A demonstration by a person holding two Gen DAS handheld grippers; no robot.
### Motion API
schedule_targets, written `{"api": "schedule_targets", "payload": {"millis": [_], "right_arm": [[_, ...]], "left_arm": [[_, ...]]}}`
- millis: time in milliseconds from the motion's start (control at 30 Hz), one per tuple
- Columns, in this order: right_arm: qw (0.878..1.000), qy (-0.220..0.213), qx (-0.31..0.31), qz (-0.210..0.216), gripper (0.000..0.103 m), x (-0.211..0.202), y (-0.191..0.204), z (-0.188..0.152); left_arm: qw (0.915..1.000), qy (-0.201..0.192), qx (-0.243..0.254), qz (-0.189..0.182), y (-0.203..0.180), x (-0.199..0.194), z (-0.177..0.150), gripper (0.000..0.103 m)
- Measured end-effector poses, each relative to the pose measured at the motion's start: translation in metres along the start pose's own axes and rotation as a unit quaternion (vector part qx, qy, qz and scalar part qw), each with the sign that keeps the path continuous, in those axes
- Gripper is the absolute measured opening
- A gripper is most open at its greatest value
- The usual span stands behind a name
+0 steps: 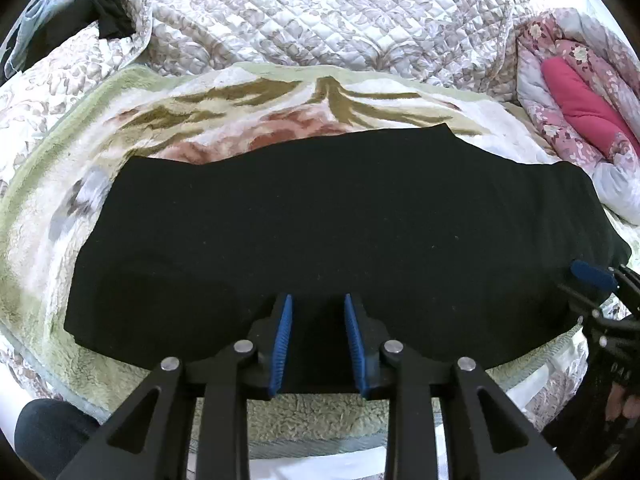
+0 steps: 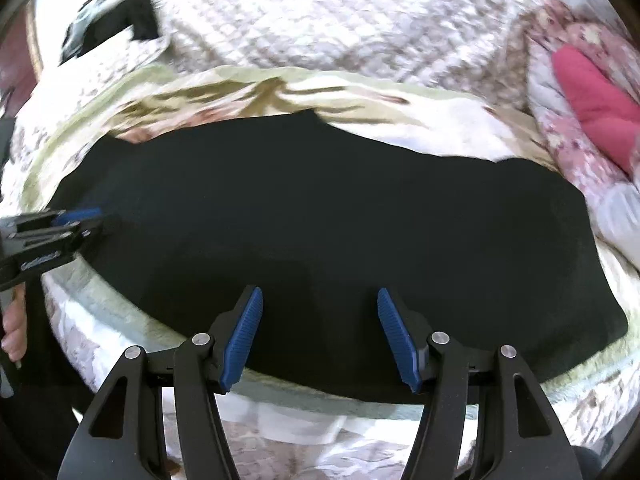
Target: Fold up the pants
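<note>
Black soft pants [image 1: 328, 240] lie flat on fleece blanket [image 1: 60, 184], limp, prob. light. Left gripper [image 1: 316, 340] part-open, right gripper [image 2: 320, 336] wide; pinch hem at 6 o'clock.

Both cameras sit just behind their own claws and look forward and down along the fingers, from the near edge of the bed toward its far side. The left wrist view hangs close over the near hem of the black pants [image 1: 320, 220], left of middle, and catches the right claw [image 1: 592, 276] at its right edge. The right wrist view, slightly blurred, looks from further right and catches the left claw [image 2: 76, 216] at its left edge. Both share the pants, the fleece blanket [image 1: 48, 240], the quilted bedspread [image 1: 320, 12] and the pink bundle [image 1: 584, 96].
</note>
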State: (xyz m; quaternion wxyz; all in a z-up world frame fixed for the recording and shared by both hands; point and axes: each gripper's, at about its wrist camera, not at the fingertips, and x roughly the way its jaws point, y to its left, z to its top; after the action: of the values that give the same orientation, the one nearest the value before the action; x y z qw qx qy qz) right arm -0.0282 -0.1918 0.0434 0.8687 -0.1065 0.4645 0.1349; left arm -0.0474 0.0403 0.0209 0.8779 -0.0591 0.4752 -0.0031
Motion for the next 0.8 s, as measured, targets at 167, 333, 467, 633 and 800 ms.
{"api": "schedule_targets", "payload": {"millis": [167, 333, 467, 633, 800], "right_arm": [[1.0, 0.007, 0.011, -0.007, 0.06, 0.0, -0.009, 0.0], [1.0, 0.008, 0.016, 0.004, 0.06, -0.002, -0.006, 0.001], [1.0, 0.007, 0.016, 0.011, 0.06, -0.001, -0.002, 0.003], [1.0, 0.005, 0.015, 0.02, 0.06, -0.001, 0.003, 0.003], [1.0, 0.004, 0.018, 0.024, 0.06, -0.001, 0.003, 0.003]], "left_arm": [[0.9998, -0.001, -0.02, 0.006, 0.012, -0.005, 0.001, 0.03], [0.9968, -0.005, -0.079, 0.012, 0.046, -0.018, -0.003, 0.03], [0.9922, 0.004, -0.124, 0.01, 0.069, -0.025, -0.019, 0.03], [0.9841, 0.02, -0.176, 0.008, 0.087, -0.028, -0.037, 0.036], [0.9792, 0.023, -0.201, -0.006, 0.096, -0.022, -0.041, 0.039]]}}
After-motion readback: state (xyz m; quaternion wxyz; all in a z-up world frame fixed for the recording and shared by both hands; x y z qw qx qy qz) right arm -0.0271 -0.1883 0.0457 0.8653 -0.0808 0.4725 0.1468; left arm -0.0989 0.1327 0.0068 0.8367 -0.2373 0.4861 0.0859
